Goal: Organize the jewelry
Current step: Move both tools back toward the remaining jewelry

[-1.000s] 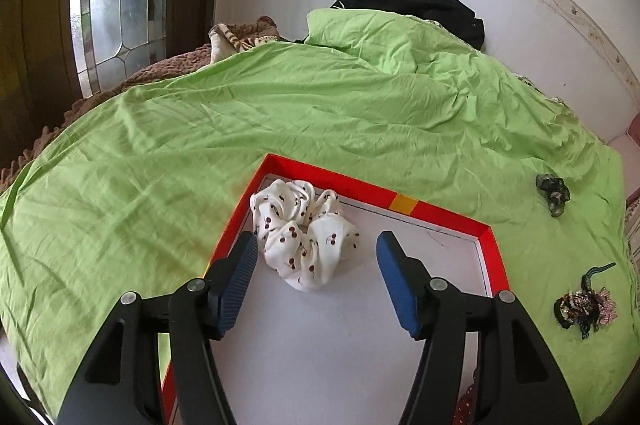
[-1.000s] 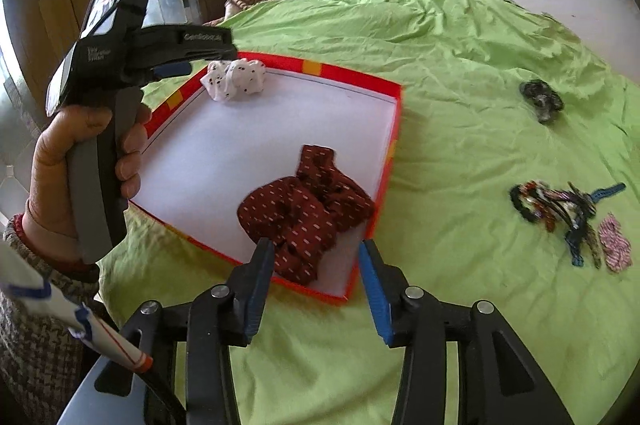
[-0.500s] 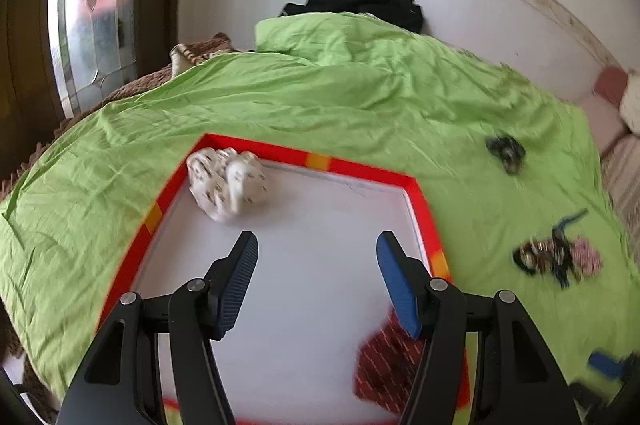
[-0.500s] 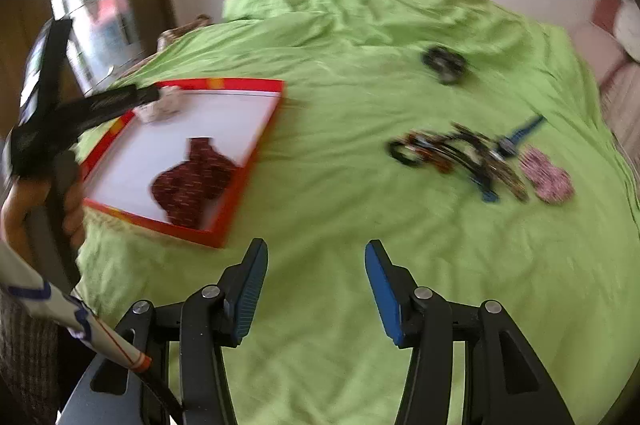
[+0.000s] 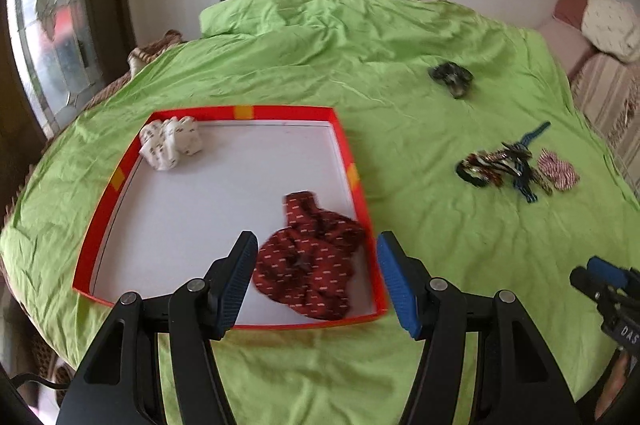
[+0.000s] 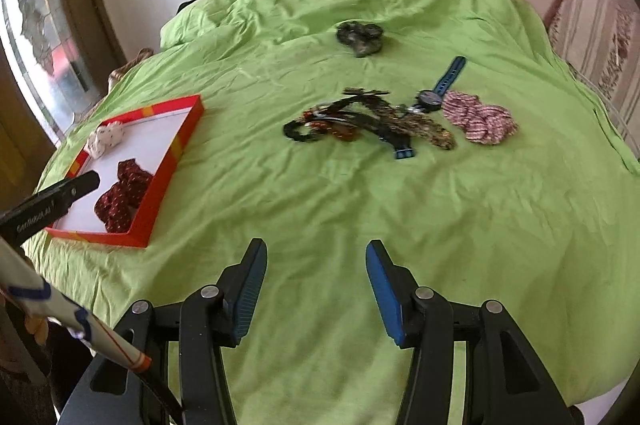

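Lying loose on the green bedspread [image 6: 320, 193], the tangled jewelry pile [image 6: 360, 121] sits ahead of the right gripper [image 6: 316, 289], well apart from it, with a pink scrunchie [image 6: 480, 121] just beside. Best approach, by judgement: come down over one piece at the tangle's edge, not the whole knot. Right gripper's jaws stand parted, nothing between. Left gripper [image 5: 316, 277] likewise parted and empty, above the red-rimmed tray [image 5: 360, 185] holding the maroon scrunchie [image 5: 312, 265].
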Motion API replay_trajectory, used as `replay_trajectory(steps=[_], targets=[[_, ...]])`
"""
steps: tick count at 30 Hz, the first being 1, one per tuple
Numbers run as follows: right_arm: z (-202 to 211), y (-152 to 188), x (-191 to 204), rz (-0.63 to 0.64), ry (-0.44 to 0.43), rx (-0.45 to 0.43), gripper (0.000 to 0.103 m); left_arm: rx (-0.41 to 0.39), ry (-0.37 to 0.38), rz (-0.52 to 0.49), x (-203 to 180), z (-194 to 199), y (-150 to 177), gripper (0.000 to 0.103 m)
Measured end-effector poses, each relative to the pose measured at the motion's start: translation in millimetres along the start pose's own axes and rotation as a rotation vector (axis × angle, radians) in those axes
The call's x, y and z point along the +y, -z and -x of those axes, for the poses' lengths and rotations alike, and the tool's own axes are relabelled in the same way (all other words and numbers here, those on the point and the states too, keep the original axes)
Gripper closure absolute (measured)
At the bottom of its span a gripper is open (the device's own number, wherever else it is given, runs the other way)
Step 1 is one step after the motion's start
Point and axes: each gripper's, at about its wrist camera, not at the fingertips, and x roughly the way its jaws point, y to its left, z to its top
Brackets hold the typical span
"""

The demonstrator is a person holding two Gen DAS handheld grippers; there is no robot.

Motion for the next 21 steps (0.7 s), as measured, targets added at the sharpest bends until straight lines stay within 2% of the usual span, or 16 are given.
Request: replay_trajectory(steps=[11, 17, 21], targets=[[12, -10, -89, -0.098, 0.082, -0.047, 0.044, 0.026, 0.019, -0.128, -74, -6, -23, 0.042], [10, -22, -148, -0.164, 0.151, -0.044, 0.044, 0.06, 0.081, -0.144, -106, -29, -40, 0.042], [4, -30, -179, -0.205, 0.162, -0.041, 0.044, 0.115, 0.118, -0.14, -123, -60, -50, 0.042]])
